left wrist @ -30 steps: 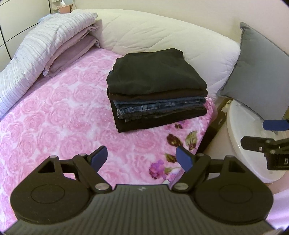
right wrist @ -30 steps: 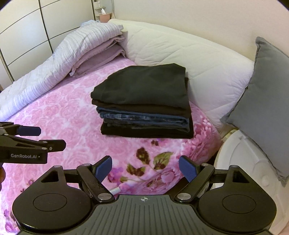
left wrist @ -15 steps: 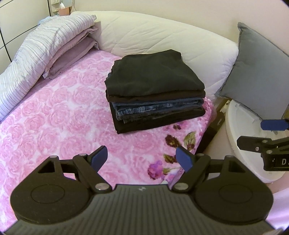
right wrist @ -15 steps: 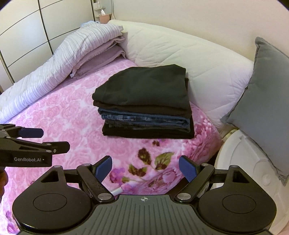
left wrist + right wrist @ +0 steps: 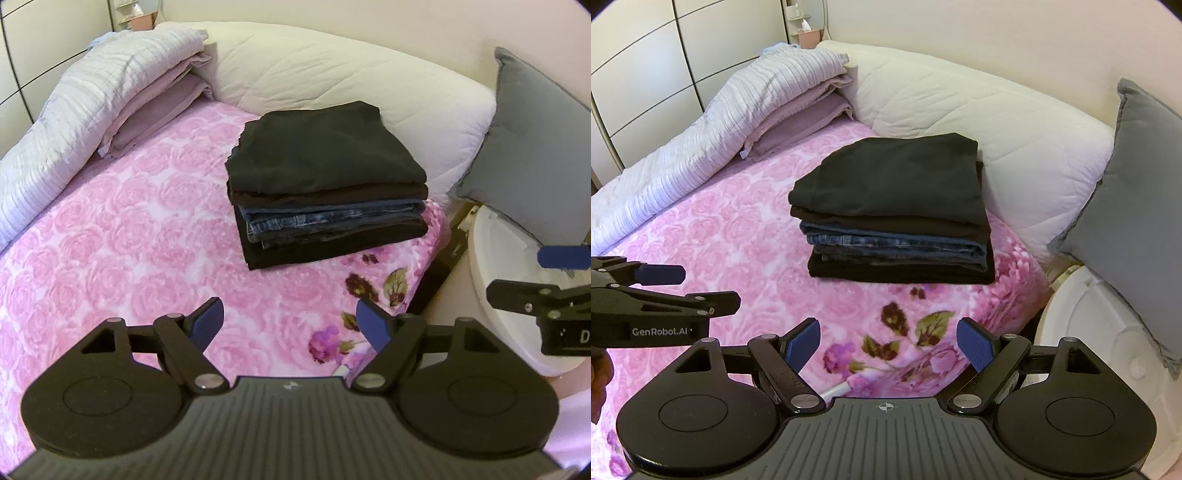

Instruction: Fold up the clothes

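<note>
Left wrist view: left tool (image 5: 291,323) hovers over the near part of the bed (image 5: 122,236), its blue-padded fingers (image 5: 207,319) spread wide with nothing between them. Pink rose-print blanket (image 5: 92,258) covers the bed. Stack of folded clothes (image 5: 325,184) sits on the blanket toward the far right corner, edges fairly square: black piece on top, a dark piece under it, blue jeans (image 5: 332,219) in the middle, black piece at the bottom. White quilted bolster (image 5: 351,85) runs along the wall just behind the stack. Folded lilac and white bedding (image 5: 110,99) lies at far left, well apart from the stack. Grey cushion (image 5: 528,147) leans at right, beside the bolster's end. White round object (image 5: 498,266) stands off the bed's right edge. Right tool (image 5: 532,275) enters from the right edge over that white object; seen side-on, its two fingers stand apart, empty.

Right wrist view: right tool (image 5: 888,343) hovers above the bed's (image 5: 738,240) near corner, fingers (image 5: 975,343) spread wide, holding nothing. Stack of folded clothes (image 5: 897,206) lies straight ahead on the blanket (image 5: 713,236), same layering, jeans (image 5: 897,243) showing in the middle. Bolster (image 5: 979,107) behind it, cushion (image 5: 1137,177) to the right, folded bedding (image 5: 757,103) far left against wardrobe doors (image 5: 646,66). Left tool (image 5: 679,286) reaches in from the left edge over the blanket, marked "GenRobot.AI", its fingers apart and empty; a bit of the person's hand (image 5: 598,373) shows beneath it. White round object (image 5: 1108,343) sits at lower right, beside the bed.
</note>
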A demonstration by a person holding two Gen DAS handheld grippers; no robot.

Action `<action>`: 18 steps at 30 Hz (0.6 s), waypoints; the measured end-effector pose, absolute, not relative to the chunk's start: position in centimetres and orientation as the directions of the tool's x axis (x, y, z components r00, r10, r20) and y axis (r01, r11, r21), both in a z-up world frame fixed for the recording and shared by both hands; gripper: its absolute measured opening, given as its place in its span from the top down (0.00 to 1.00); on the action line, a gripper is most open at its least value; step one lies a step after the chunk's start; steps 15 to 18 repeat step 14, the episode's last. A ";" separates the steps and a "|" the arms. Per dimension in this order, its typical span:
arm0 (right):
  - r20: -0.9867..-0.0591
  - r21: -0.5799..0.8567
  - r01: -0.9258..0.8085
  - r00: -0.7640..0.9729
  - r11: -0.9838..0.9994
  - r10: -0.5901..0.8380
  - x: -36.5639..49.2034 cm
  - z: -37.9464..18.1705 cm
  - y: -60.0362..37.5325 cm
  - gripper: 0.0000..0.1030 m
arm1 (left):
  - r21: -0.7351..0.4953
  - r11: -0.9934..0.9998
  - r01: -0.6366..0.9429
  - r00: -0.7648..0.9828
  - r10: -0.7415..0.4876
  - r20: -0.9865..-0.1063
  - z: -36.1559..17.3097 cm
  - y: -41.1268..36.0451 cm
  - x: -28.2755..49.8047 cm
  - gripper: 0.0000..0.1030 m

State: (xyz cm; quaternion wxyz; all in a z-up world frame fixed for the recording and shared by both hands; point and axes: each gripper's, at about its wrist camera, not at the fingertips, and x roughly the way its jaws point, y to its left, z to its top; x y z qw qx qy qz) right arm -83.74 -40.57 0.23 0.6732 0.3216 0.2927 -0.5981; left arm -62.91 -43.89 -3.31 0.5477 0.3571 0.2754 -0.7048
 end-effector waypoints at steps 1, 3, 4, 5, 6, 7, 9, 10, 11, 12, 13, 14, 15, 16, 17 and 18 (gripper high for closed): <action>-0.778 0.082 0.994 0.112 0.077 -0.618 -83.7 0.3 -40.5 0.18 | 0.004 -0.244 0.970 -0.141 -0.572 -0.808 -3.4 -43.9 -62.9 0.26; -0.778 0.080 0.994 0.110 0.077 -0.619 -83.7 0.3 -40.4 0.18 | 0.001 -0.243 0.970 -0.141 -0.565 -0.813 -3.6 -43.8 -62.9 0.26; -0.778 0.079 0.994 0.109 0.076 -0.619 -83.7 0.3 -40.3 0.18 | -0.001 -0.243 0.970 -0.142 -0.563 -0.814 -3.7 -43.7 -62.9 0.26; -0.778 0.078 0.994 0.109 0.076 -0.619 -83.7 0.4 -40.2 0.18 | -0.003 -0.245 0.970 -0.144 -0.560 -0.816 -3.8 -43.6 -62.8 0.26; -0.777 0.079 0.994 0.109 0.075 -0.620 -83.7 0.4 -40.2 0.18 | -0.001 -0.247 0.969 -0.144 -0.559 -0.817 -3.9 -43.5 -62.9 0.26; -0.777 0.079 0.994 0.108 0.074 -0.621 -83.7 0.4 -40.2 0.18 | 0.000 -0.251 0.968 -0.145 -0.560 -0.816 -3.9 -43.5 -62.9 0.26; -0.775 0.079 0.994 0.108 0.073 -0.622 -83.7 0.5 -40.2 0.18 | 0.006 -0.260 0.966 -0.147 -0.565 -0.812 -3.9 -43.3 -63.0 0.25; -0.775 0.079 0.994 0.108 0.073 -0.623 -83.7 0.5 -40.2 0.18 | 0.010 -0.261 0.965 -0.145 -0.568 -0.810 -3.8 -43.3 -63.1 0.25; -0.774 0.079 0.994 0.108 0.073 -0.624 -83.6 0.6 -40.2 0.18 | 0.013 -0.262 0.965 -0.144 -0.571 -0.808 -3.7 -43.3 -63.1 0.25; -0.773 0.080 0.994 0.108 0.073 -0.625 -83.6 0.6 -40.2 0.18 | 0.017 -0.263 0.965 -0.142 -0.574 -0.807 -3.6 -43.3 -63.2 0.25; -0.772 0.080 0.994 0.108 0.072 -0.626 -83.6 0.6 -40.2 0.18 | 0.016 -0.264 0.964 -0.145 -0.576 -0.804 -3.5 -43.2 -63.2 0.25; -0.771 0.081 0.994 0.108 0.072 -0.627 -83.6 0.7 -40.2 0.18 | 0.019 -0.266 0.964 -0.144 -0.580 -0.802 -3.4 -43.2 -63.2 0.24; -0.771 0.081 0.994 0.108 0.072 -0.627 -83.6 0.7 -40.2 0.18 | 0.019 -0.266 0.964 -0.144 -0.580 -0.802 -3.4 -43.2 -63.2 0.24; -0.771 0.081 0.994 0.108 0.072 -0.627 -83.6 0.7 -40.2 0.18 | 0.019 -0.266 0.964 -0.144 -0.580 -0.802 -3.4 -43.2 -63.2 0.24; -0.771 0.081 0.994 0.108 0.072 -0.627 -83.6 0.7 -40.2 0.18 | 0.019 -0.266 0.964 -0.144 -0.580 -0.802 -3.4 -43.2 -63.2 0.24; -0.771 0.081 0.994 0.108 0.072 -0.627 -83.6 0.7 -40.2 0.18 | 0.019 -0.266 0.964 -0.144 -0.580 -0.802 -3.4 -43.2 -63.2 0.24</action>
